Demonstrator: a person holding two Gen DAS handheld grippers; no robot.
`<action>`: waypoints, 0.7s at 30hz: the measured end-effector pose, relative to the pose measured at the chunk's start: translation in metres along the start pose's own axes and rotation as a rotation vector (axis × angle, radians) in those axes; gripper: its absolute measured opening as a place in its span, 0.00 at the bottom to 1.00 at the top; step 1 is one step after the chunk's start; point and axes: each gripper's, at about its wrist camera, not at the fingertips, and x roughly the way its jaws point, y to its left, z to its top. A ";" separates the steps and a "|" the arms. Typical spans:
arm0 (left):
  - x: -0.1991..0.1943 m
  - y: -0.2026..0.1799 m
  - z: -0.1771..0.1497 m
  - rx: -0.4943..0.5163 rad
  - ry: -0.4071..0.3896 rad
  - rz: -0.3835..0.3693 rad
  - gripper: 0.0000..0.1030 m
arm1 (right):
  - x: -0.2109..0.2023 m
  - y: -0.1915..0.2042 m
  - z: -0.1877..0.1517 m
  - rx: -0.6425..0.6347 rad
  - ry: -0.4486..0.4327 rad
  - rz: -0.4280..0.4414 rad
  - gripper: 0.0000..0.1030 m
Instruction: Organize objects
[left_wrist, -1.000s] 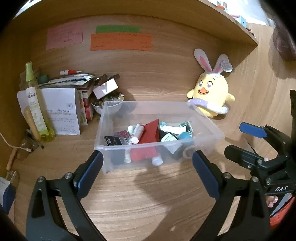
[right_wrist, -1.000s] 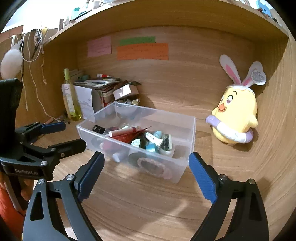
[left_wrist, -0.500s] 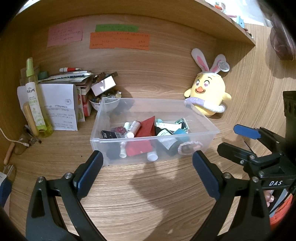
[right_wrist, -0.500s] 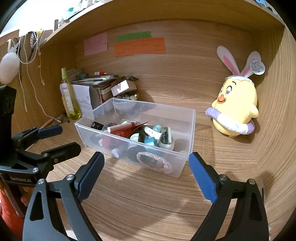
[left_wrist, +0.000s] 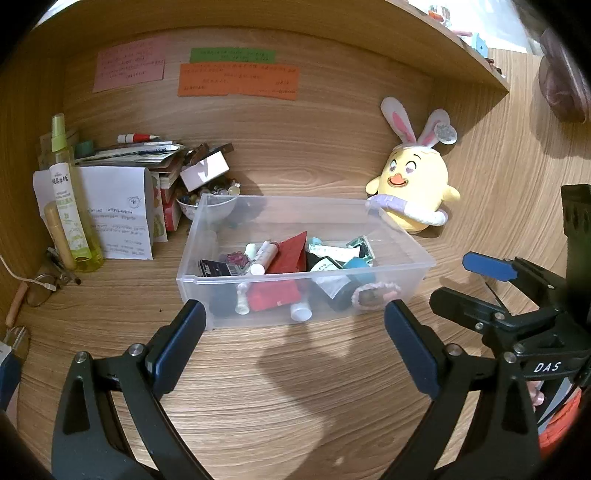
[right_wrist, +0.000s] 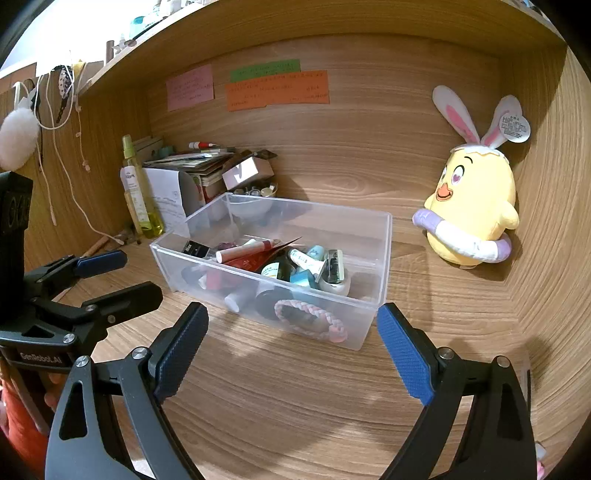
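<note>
A clear plastic box (left_wrist: 195, 243) (right_wrist: 384, 266) stands on the wooden desk. Inside it lie a red pouch (left_wrist: 291, 254), a white tube (left_wrist: 264, 253), a black case (left_wrist: 214, 267) and a pink braided bracelet (right_wrist: 314, 317) against the front wall. My left gripper (left_wrist: 293, 308) is open just in front of the box, with nothing between its fingers. My right gripper (right_wrist: 291, 312) is open too, in front of the box's right corner. Each gripper shows in the other's view: the right gripper (left_wrist: 450, 278) right of the box, the left gripper (right_wrist: 140, 275) left of it.
A yellow plush chick (left_wrist: 413, 188) with rabbit ears sits at the back right. At the back left stand a green spray bottle (left_wrist: 70, 206), a pile of papers and cartons (left_wrist: 125, 192) and a small bowl (left_wrist: 214, 206). Glasses (left_wrist: 40, 288) lie at the left. A shelf runs overhead.
Both views have shifted only a little. The box has not moved and both grippers have stayed open.
</note>
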 end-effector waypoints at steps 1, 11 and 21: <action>0.000 0.000 0.000 0.000 -0.001 -0.001 0.96 | 0.000 0.000 0.000 0.001 0.000 0.001 0.89; 0.000 -0.002 -0.002 -0.003 0.000 -0.003 0.97 | -0.001 -0.001 0.000 0.006 0.000 0.001 0.90; -0.001 -0.003 -0.003 -0.004 -0.007 -0.009 0.97 | -0.003 -0.001 0.000 0.016 -0.003 -0.003 0.93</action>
